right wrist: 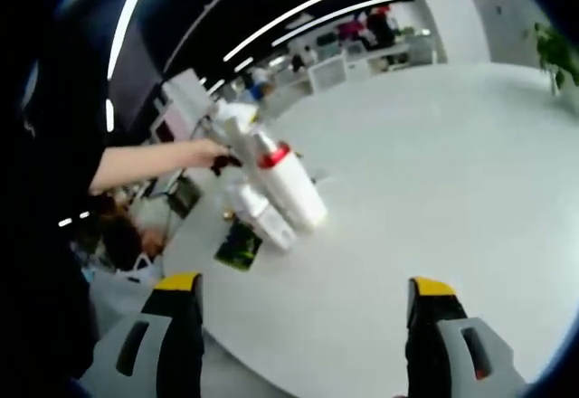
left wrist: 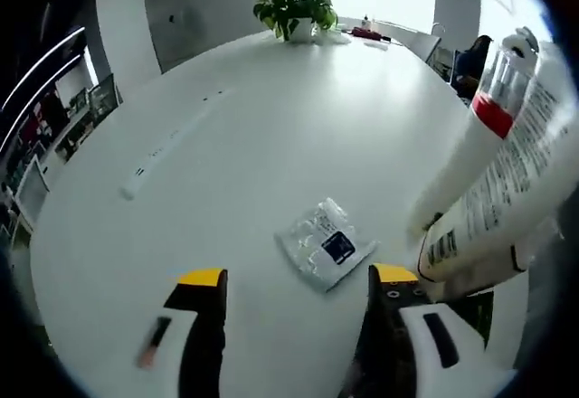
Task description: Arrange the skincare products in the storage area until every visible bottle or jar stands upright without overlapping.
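In the left gripper view, the left gripper (left wrist: pixel 297 289) rises from the bottom edge with its jaws wide apart and nothing between them. Just above the jaws, centre-low in the frame, a flat foil sachet (left wrist: pixel 326 242) lies on the white table (left wrist: pixel 226 163), tilted, with one corner toward the jaws. At the right edge two white bottles lean together: the red-band bottle (left wrist: pixel 479 145) slants up to the upper right, its cap toward the top right corner, and the printed bottle (left wrist: pixel 507 208) beside it runs on the same diagonal, its base at lower centre-right. Whether they touch cannot be told, but they overlap in the frame. A potted plant (left wrist: pixel 294 9) stands at the far end, top centre.

In the right gripper view, a person's hand (right wrist: pixel 204 152) reaches in from the left, toward the cluster at centre-left. There the red-band bottle (right wrist: pixel 288 185) leans, neck up-left, base down-right, with a smaller white bottle (right wrist: pixel 258 213) slanting beside it and a dark green packet (right wrist: pixel 239 244) lying flat below. The right gripper (right wrist: pixel 303 303) stands at the bottom, jaws spread, holding nothing.

The task looks early: the bottles seem tilted and crowded, none plainly upright and separate, and all of that is left to do.
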A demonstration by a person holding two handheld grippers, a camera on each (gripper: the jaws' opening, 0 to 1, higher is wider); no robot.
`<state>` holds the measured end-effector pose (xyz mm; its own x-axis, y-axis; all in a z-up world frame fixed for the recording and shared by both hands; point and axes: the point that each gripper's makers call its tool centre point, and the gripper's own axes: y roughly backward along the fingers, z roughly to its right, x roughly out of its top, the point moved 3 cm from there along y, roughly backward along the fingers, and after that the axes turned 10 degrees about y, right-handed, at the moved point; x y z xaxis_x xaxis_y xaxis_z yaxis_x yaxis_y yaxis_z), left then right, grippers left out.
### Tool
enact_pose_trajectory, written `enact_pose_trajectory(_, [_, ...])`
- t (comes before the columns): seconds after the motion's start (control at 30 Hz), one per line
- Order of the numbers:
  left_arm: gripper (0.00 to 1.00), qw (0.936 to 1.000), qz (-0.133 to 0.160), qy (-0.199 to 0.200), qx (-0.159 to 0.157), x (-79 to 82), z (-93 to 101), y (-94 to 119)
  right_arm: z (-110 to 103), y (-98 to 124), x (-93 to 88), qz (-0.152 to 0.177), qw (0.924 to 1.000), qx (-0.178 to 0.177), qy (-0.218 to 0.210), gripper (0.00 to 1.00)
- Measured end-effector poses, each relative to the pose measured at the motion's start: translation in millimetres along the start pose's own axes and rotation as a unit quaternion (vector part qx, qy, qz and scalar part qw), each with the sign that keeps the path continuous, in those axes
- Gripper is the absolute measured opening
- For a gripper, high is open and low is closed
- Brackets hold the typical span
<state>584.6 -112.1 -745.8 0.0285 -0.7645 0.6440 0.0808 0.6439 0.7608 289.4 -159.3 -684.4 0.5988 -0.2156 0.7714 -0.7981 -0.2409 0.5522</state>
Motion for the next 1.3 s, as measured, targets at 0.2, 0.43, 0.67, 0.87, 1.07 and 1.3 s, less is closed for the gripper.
enact_pose_trajectory(0.2, [0.62,0.9981,-0.009,-0.044,-0.043,9.2,5.2,-11.1,4.1,-1.2,-2.9,-0.002,1.0,-0.001,-0.004,0.97])
enact_pose_trajectory(0.43, [0.6,0.9932,-0.027,-0.081,-0.079,13.8,11.3,-19.4,6.2,0.6,-4.3,-0.003,1.0,-0.005,-0.008,0.97])
enact_pose_trajectory(0.67, [0.54,0.9921,-0.041,-0.086,-0.082,13.7,12.2,-27.1,6.1,0.3,-5.2,-0.003,0.9999,-0.007,-0.01,0.97])
enact_pose_trajectory(0.87, [0.5,0.9895,-0.052,-0.108,-0.081,10.6,15.7,-30.3,6.3,-1.0,-4.8,-0.001,0.9999,-0.008,-0.014,0.96])
enact_pose_trajectory(1.07, [0.49,0.9891,-0.057,-0.11,-0.079,10.6,17.2,-30.5,7.1,-1.0,-4.8,-0.002,0.9999,-0.008,-0.014,0.96])
enact_pose_trajectory(1.3, [0.42,0.9911,-0.058,-0.095,-0.073,11.8,13.7,-30.3,7.0,-0.6,-4.9,-0.002,0.9999,-0.008,-0.013,0.96])
